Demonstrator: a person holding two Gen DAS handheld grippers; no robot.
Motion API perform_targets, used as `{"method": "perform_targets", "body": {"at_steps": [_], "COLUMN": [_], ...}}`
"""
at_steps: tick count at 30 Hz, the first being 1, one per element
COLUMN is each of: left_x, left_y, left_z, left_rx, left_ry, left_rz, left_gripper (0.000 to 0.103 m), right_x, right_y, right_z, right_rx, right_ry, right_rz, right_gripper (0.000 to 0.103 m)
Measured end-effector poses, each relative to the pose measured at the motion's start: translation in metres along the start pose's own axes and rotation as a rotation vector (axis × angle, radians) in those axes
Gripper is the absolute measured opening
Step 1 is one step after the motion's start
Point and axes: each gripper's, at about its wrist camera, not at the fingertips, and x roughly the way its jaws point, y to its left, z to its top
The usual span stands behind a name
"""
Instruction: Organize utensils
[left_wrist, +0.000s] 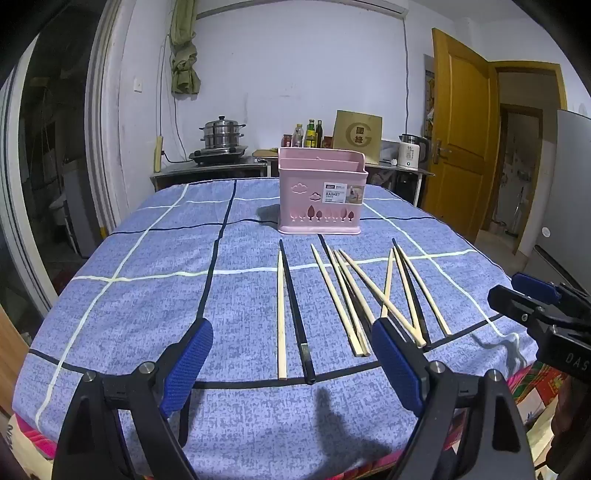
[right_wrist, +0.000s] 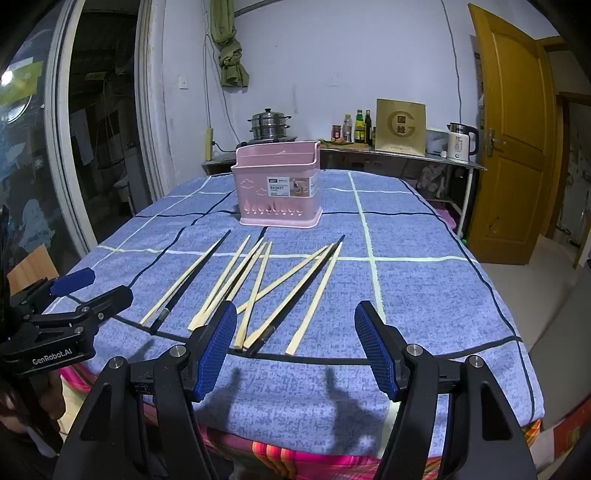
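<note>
- Chopsticks (left_wrist: 354, 295) flat on the bench (left_wrist: 147, 295), long way pointing ahead to the pink basket (left_wrist: 319, 195).
- Left hand-held gripper (left_wrist: 291, 365): wide apart, empty, nearest the left pair.
- Right hand-held gripper (right_wrist: 295, 347): wide apart, empty.

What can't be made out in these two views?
- Basket interior: both views, its front wall hides whether anything is inside.
- Chopsticks: exact count unclear, since they overlap; left gripper finger covers some ends in the left view.
- Basket label small print: too small.
- Right gripper holds nothing.
</note>
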Motion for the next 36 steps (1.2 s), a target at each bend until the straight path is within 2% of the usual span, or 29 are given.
{"method": "perform_targets", "body": {"at_steps": [36], "left_x": [0.0000], "left_y": [-0.0029], "left_z": [0.0023], "left_rx": [0.005], "left_ry": [0.001], "left_rz": [0.001], "left_gripper": [0.088], "right_x": [0.0000], "right_y": [0.0000], "right_z": [-0.0001], "right_rx": [0.000], "right_ry": [-0.003], "right_rz": [0.000], "right_gripper": [0.067]}}
